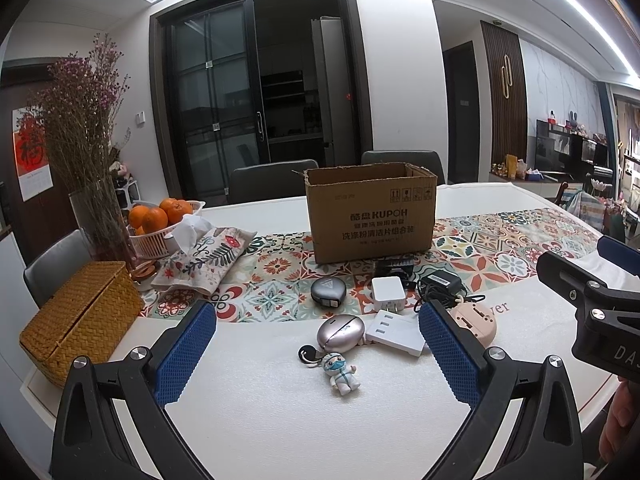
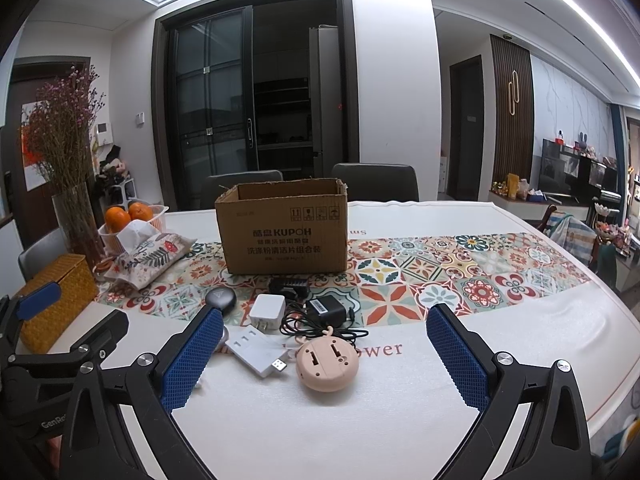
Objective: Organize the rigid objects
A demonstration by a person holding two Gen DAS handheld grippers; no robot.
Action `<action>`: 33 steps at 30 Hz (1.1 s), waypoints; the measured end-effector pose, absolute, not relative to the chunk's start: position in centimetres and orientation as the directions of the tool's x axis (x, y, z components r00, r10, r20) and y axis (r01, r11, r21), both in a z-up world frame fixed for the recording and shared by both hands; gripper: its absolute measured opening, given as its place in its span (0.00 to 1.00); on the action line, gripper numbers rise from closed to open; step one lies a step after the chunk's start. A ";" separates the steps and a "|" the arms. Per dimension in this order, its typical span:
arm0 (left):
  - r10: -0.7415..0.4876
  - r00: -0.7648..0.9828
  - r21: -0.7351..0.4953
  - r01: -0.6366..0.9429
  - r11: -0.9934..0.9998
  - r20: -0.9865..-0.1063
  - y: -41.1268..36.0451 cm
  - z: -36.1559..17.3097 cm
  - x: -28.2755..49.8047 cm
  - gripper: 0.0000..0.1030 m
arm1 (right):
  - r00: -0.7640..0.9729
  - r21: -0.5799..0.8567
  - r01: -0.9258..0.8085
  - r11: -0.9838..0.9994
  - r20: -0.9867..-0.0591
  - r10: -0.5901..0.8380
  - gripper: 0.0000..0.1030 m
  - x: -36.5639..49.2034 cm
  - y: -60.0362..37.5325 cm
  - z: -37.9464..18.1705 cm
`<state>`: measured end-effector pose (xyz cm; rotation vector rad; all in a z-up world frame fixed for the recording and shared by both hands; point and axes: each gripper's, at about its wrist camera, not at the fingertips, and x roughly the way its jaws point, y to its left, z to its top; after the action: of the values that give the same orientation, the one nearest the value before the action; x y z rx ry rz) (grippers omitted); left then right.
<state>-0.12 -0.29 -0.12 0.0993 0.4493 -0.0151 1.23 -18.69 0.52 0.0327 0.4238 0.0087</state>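
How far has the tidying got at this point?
Nothing looks done: the figurine keychain, silver case, white chargers, pink round gadget and black adapter lie before the cardboard box. Left tongs and right tongs are open, empty.

My box (image 1: 370,212) is brown cardboard, dull and a bit torn at the rim. The little egg case (image 1: 341,330) is shiny and smooth. The plug block (image 1: 395,333) is white plastic. My finger pads (image 1: 186,354) are bumpy blue rubber. The basket (image 1: 80,318) is woven straw.
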 end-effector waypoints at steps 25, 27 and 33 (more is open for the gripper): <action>0.009 0.903 0.096 0.035 0.995 -0.431 -0.3 -0.1 -0.1 1.00 | 0.911 0.034 -0.002 0.999 -0.412 0.016 1.00 1.3 -18.8 0.6; 0.010 0.903 0.095 0.035 0.995 -0.430 -0.3 -0.1 -0.1 1.00 | 0.911 0.034 -0.002 0.999 -0.412 0.016 1.00 1.3 -18.7 0.5; 0.010 0.902 0.096 0.035 0.995 -0.431 -0.3 -0.1 -0.1 1.00 | 0.910 0.034 -0.003 0.999 -0.413 0.016 1.00 1.3 -18.9 0.4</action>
<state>-0.15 -0.28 -0.12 0.1023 0.4454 -0.0131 1.34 -18.87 0.41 0.0330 0.4264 0.0099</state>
